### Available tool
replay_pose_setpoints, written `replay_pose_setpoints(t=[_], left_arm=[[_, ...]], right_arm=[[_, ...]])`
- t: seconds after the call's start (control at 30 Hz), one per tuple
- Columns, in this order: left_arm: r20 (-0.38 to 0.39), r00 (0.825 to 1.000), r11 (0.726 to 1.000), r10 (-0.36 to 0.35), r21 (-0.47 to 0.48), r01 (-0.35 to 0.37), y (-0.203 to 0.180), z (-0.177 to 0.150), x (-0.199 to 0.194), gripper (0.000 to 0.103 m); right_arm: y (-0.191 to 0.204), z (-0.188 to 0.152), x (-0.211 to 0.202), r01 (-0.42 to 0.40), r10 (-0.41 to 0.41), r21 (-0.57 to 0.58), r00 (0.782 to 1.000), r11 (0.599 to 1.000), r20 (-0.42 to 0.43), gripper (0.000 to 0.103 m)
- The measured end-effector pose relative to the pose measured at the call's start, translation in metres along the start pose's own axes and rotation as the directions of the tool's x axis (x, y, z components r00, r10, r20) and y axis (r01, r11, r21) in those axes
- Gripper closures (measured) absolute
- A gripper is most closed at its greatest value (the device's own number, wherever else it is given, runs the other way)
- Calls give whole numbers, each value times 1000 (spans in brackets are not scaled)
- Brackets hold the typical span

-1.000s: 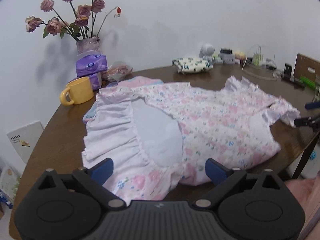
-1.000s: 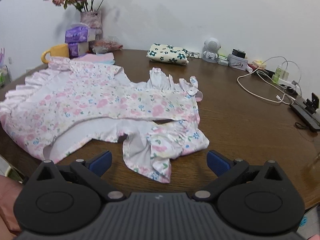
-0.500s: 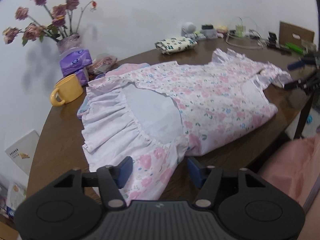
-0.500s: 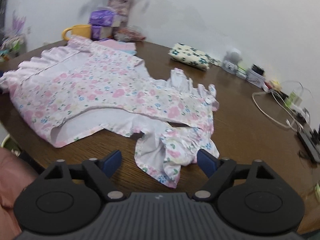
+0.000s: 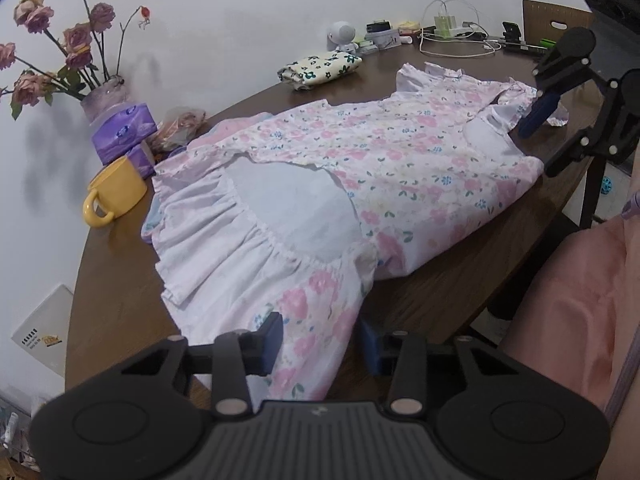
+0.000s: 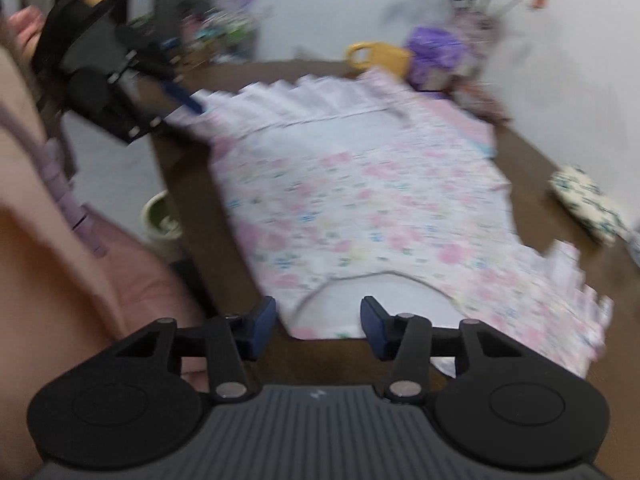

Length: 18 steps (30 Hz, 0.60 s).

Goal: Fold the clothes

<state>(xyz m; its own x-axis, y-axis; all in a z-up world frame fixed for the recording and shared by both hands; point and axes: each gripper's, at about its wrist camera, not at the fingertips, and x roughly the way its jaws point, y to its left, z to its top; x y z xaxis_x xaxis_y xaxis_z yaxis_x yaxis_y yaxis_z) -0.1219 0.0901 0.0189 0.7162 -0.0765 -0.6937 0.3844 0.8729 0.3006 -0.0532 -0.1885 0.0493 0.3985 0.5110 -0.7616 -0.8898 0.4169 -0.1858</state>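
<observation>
A pink floral dress [image 5: 400, 152] with a white lining lies spread on the round brown table [image 5: 112, 280]. My left gripper [image 5: 320, 344] is at the dress's near hem corner. Its jaws are closing with the floral fabric between them, and the right pad stands just off the cloth. In the blurred right wrist view, the dress [image 6: 360, 200] reaches toward my right gripper [image 6: 318, 326]. Those jaws are closing too, astride the dress's near white edge, with no pad pressing. Each gripper shows in the other's view: the right gripper [image 5: 536, 116] and the left gripper [image 6: 188, 100].
A yellow mug [image 5: 116, 192], purple tissue packs [image 5: 124, 132] and a vase of roses [image 5: 60, 60] crowd the table's left side. A folded floral cloth [image 5: 320, 68], a small white figure and chargers with cables [image 5: 452, 36] line the far edge. A person's pink clothing [image 5: 580, 300] is close on the right.
Both grippers' jaws have narrowed from wide open. The left one rolled, with the hem corner now between its fingers. The right one swung and rolled round to the dress's near edge.
</observation>
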Motion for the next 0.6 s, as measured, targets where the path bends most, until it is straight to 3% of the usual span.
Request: replay_pose_setpoints(t=[0.07, 0.13, 0.2, 0.27, 0.37, 0.47, 0.6], left_arm=[[-3, 1000, 1000, -9, 4, 9, 0, -2, 0, 64], [0, 1000, 1000, -11, 14, 11, 0, -3, 0, 65], [3, 1000, 1000, -13, 24, 12, -1, -3, 0, 68], [2, 1000, 999, -16, 38, 16, -1, -3, 1, 78], [1, 1000, 999, -18, 50, 18, 2, -4, 2, 95], [2, 1000, 998, -17, 58, 17, 5, -4, 1, 101], [40, 999, 998, 14, 61, -16, 14, 4, -3, 103]], right_arm=[[3, 3, 8, -17, 16, -36, 999, 999, -29, 61], [6, 3, 12, -26, 23, -60, 998, 998, -50, 73], [7, 6, 14, -32, 28, -76, 998, 997, -58, 77], [7, 8, 16, -29, 24, -83, 998, 996, -64, 78], [6, 9, 17, -26, 20, -80, 998, 996, -67, 93], [4, 10, 16, -8, 4, -70, 998, 997, -57, 100], [-2, 18, 12, 49, -51, -51, 998, 997, -25, 102]])
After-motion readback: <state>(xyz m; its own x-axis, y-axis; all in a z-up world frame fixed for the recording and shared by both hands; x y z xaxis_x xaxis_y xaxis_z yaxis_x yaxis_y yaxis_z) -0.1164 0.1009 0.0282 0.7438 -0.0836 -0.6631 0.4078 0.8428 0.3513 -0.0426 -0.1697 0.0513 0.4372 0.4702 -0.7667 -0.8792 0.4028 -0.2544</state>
